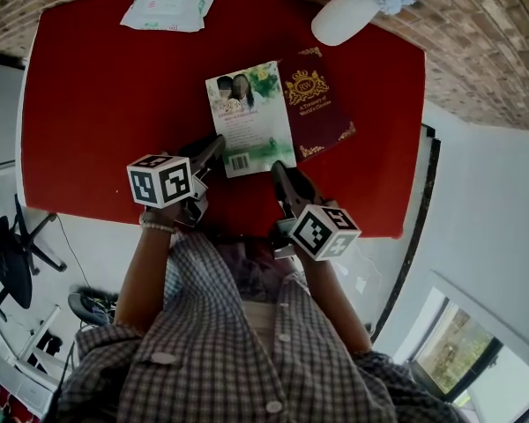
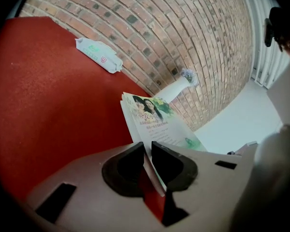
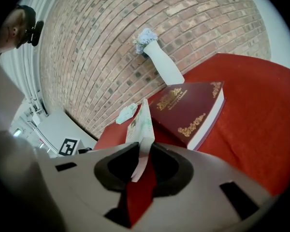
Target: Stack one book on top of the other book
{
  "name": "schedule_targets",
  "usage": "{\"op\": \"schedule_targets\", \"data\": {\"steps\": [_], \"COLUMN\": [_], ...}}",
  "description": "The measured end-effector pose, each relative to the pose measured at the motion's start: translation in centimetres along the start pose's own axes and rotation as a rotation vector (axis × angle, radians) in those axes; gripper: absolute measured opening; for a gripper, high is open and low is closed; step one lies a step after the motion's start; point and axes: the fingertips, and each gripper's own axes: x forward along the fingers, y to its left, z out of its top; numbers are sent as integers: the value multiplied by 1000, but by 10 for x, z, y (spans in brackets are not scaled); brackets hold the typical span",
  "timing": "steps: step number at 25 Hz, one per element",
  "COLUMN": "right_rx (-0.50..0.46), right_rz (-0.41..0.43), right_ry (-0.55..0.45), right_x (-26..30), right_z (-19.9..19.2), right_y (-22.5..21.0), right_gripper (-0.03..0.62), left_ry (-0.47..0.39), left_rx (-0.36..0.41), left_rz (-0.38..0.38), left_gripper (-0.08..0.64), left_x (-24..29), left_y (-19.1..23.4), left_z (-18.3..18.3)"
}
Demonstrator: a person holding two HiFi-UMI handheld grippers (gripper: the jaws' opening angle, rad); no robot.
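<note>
A thin book with a green and white cover [image 1: 249,117] is near the middle of the red table [image 1: 97,104], and its right edge overlaps a thick maroon book with gold print [image 1: 322,104]. My left gripper [image 1: 213,145] is shut on the thin book's near left corner [image 2: 157,120]. My right gripper [image 1: 280,170] is shut on its near right edge. In the right gripper view the thin book [image 3: 142,124] stands tilted between the jaws, just left of the maroon book [image 3: 188,108], which lies flat.
A pack of wet wipes [image 1: 167,7] lies at the far left of the table. A white vase with pale flowers [image 1: 346,14] stands behind the maroon book by the brick wall. The table's near edge runs just under my grippers.
</note>
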Motion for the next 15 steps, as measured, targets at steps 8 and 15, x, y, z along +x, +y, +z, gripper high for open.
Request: {"op": "schedule_targets", "data": {"steps": [8,15], "right_rx": [-56,-79], "right_rz": [67,109], "right_ry": [-71,-139], "right_x": [-16,-29], "right_z": [33,70], "right_y": [23,26], "right_gripper": [67,67], "left_ry": [-64,-132], "left_rx": [-82,-85], "left_rz": [-45,-98], "left_gripper": [58,60], "left_x": [4,13], "left_y": [-16,-44], "left_z": [-2,17]}}
